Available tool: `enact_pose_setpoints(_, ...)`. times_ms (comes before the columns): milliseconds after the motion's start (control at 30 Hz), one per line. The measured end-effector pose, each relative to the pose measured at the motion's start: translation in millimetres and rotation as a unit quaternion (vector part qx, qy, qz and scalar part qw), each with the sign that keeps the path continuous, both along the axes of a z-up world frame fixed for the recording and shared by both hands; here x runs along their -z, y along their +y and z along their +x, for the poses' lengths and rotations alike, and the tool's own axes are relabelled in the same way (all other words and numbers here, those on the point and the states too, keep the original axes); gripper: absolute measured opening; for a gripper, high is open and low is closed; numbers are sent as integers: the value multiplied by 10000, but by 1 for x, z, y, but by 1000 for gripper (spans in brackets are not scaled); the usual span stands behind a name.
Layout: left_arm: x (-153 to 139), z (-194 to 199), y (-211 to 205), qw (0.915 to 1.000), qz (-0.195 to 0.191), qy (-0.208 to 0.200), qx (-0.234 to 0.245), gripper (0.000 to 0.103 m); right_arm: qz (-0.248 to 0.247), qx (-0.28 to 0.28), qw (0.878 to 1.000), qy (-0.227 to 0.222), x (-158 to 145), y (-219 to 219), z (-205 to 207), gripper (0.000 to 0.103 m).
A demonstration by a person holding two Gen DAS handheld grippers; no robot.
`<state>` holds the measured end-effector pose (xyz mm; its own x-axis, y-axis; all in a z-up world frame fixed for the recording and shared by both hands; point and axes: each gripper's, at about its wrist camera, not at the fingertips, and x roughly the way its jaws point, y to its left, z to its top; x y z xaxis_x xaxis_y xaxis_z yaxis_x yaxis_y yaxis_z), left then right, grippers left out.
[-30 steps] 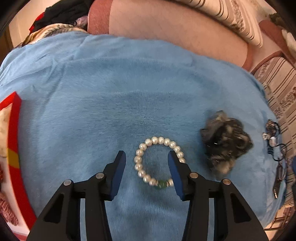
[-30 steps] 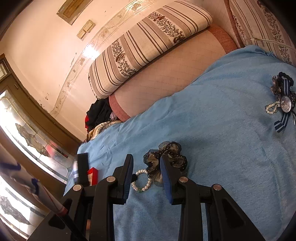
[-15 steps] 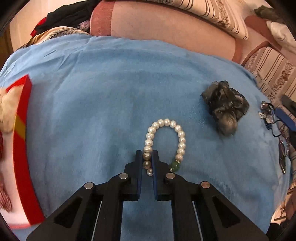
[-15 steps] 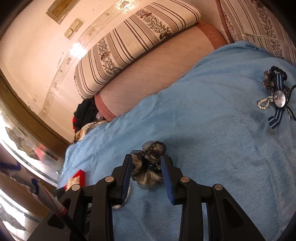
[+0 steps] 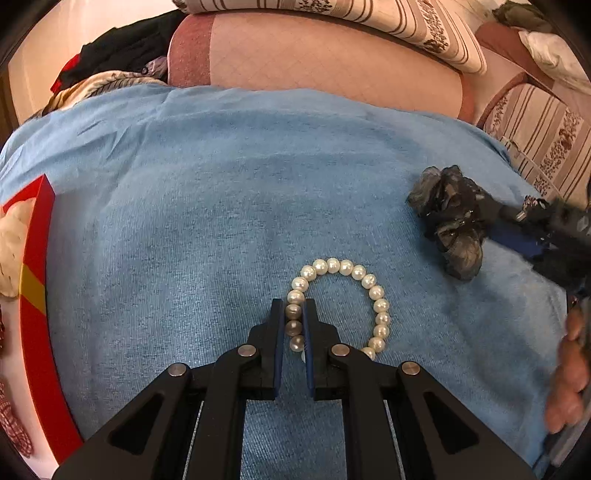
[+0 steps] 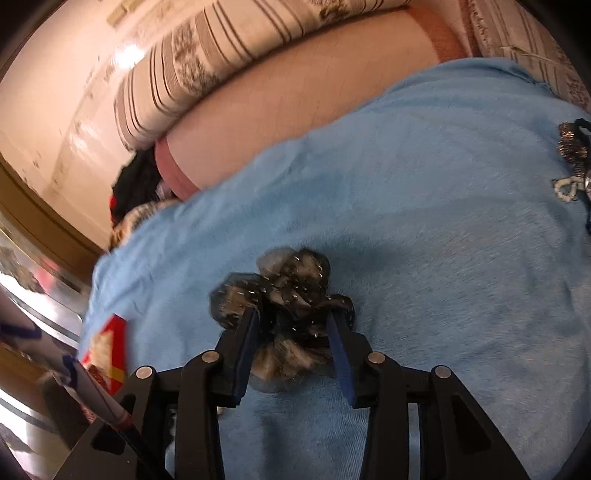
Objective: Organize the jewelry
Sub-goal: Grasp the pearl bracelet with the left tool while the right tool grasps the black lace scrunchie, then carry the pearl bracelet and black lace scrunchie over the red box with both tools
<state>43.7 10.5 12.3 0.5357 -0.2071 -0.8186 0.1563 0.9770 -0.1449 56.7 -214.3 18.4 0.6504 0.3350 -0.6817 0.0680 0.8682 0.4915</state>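
On the light-blue fleece blanket [image 5: 207, 206], seen from the left wrist camera, lies a white pearl-bead bracelet [image 5: 341, 306] formed into a loop. Left hand-held gripper [image 5: 294, 314]: black frame with blue-padded fingers, drawn nearly together and clamped on the loop's left side, with three or four beads pinched between the pads while the rest of the loop rests on the blanket to the right. Up and to the right, apart from the bracelet, sits a dark grey-and-black sheer fabric scrunchie [image 5: 448, 229]. Right hand-held gripper [image 5: 480, 229]: enters from the right edge, fingertips at the scrunchie. Along the left edge stands the wall of a red box with a yellow stripe [image 5: 35, 295]. Beyond the blanket run a pink cushion [image 5: 332, 62] and a cream pillow with brown stripes [image 5: 406, 18].

Right wrist camera, somewhat blurred: the right hand-held gripper [image 6: 293, 325] straddles the scrunchie [image 6: 284, 295], its fingers partly closed and pressing the fabric on both sides; the scrunchie rests on the blanket [image 6: 424, 221]. At the far right edge, well apart, lies a dark hair bow with silver trim and small white beads [image 6: 572, 162]. The red box [image 6: 110, 350] shows at lower left.
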Motion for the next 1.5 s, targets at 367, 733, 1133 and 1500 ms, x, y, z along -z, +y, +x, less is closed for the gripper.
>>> enact_pose_setpoints(367,-4,-1,-3,9997,32,-255,10,9,-185,6,9996,-235,6,3,-6,7)
enact_pose_setpoints(733,-28,-8,-1,9970,69,-777,5,9,-453,-115,9939,-996,-40,9,-37,7)
enact_pose_setpoints(1133,-50,-16,-3,9911,380,-1276,31,9,-526,-356,9916,-1129,-41,28,-43,7)
enact_pose_setpoints(1500,-59,-26,-3,9848,584,-1631,-83,9,-746,-557,9869,-1315,-44,46,-51,7)
